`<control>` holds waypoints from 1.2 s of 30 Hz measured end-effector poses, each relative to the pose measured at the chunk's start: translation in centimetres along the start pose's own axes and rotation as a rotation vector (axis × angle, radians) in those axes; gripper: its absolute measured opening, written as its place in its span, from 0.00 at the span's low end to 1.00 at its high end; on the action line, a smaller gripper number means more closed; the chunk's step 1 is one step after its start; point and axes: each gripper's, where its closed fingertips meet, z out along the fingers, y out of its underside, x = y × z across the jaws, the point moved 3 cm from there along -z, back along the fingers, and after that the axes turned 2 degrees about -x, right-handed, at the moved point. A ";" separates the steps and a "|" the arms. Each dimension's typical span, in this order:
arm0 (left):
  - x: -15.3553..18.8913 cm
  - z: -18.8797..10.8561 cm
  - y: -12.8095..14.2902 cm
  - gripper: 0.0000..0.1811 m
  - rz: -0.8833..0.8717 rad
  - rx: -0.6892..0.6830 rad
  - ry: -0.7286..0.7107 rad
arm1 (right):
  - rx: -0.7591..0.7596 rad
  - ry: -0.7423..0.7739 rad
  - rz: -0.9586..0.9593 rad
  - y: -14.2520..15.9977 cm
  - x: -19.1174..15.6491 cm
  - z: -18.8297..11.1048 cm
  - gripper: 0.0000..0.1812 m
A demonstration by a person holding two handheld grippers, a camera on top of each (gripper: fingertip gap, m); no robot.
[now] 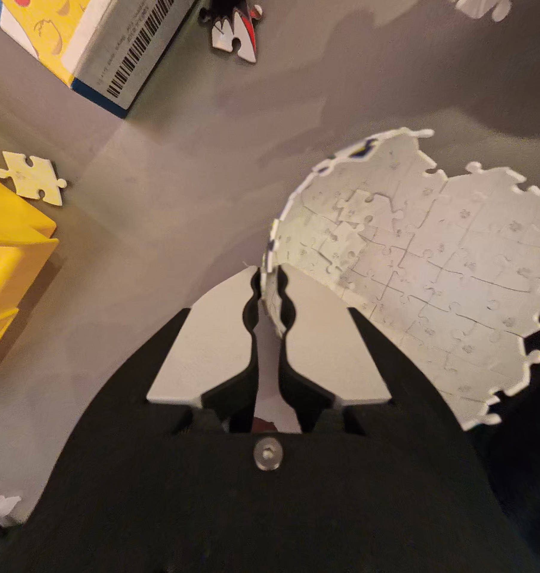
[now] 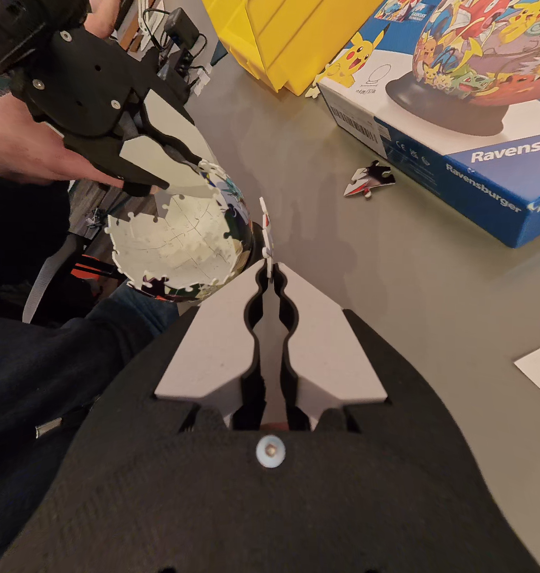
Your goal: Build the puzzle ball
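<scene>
Left gripper (image 1: 270, 297): fingers nearly closed, pinching the rim of the half-built puzzle ball (image 1: 433, 279).
Right gripper (image 2: 270, 273): fingers nearly closed, holding a small strip of puzzle pieces (image 2: 266, 231) upright, just beside the ball.
Puzzle ball: held up above the table (image 2: 371, 294) edge, open side showing white inside.
Left view only: pale loose piece (image 1: 31, 177) by the yellow bin (image 1: 11, 263).
Right view only: box (image 2: 448, 117) top, white paper (image 2: 538, 372), the hand (image 2: 24, 148) on the left gripper.
Both views: red-and-black loose piece (image 2: 369, 181) near the box.
</scene>
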 end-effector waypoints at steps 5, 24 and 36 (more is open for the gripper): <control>-0.2 -0.4 -0.5 0.03 0.021 -0.005 -0.054 | 0.017 -0.017 0.000 0.2 0.3 -0.5 0.00; -1.7 -4.5 -0.6 0.01 0.105 -0.024 -0.299 | 0.015 -0.075 -0.019 0.7 -0.8 0.6 0.00; -3.1 -6.8 0.4 0.01 0.185 -0.060 -0.532 | -0.001 -0.123 -0.003 0.7 -2.7 2.7 0.00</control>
